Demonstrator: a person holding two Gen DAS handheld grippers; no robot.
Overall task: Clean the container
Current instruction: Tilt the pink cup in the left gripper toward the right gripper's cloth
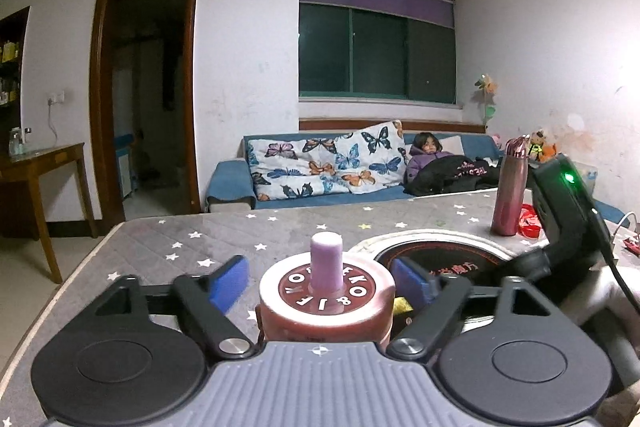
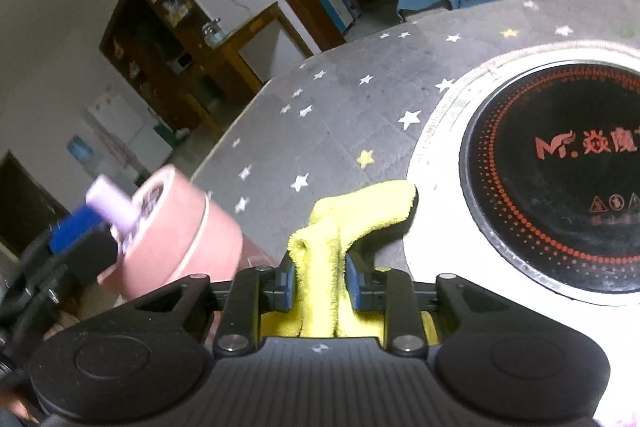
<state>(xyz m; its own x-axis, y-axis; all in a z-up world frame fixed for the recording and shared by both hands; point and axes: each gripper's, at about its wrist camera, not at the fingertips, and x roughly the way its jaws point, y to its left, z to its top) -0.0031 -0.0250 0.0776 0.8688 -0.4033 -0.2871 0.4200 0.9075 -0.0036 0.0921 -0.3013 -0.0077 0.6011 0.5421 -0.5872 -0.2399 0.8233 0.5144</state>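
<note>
**Pink container loose between your left jaws, yellow cloth pinched in your right**

Your left hand-held gripper (image 1: 320, 283) stands open, its blue pads (image 1: 229, 283) spread wide to either side of the pink container (image 1: 326, 311). The container sits between the jaws, close in front of the gripper body, with a clear gap at the left pad; at the right pad you cannot tell whether it touches. It is a squat round cylinder with a smooth, slightly glossy wall, a dark red disc of white letters on its lid and a matte lilac knob (image 1: 327, 261) standing upright from the middle. It rests on the counter (image 1: 224, 239), which wears a grey quilted cover dotted with white and yellow stars.

Further right, a round black glass cooktop (image 2: 560, 179) with red print sits in a pale ring set into the counter.

Your right hand-held gripper (image 2: 320, 279) is closed on the yellow cloth (image 2: 360, 211), a soft, fuzzy terry fabric bunched between the narrow blue pads, its folded end drooping forward over the cover beside the cooktop ring. From this view the container lies to the left of that gripper, near it.

A tall pink metal flask (image 1: 508, 187) stands upright on the far right of the counter.
</note>
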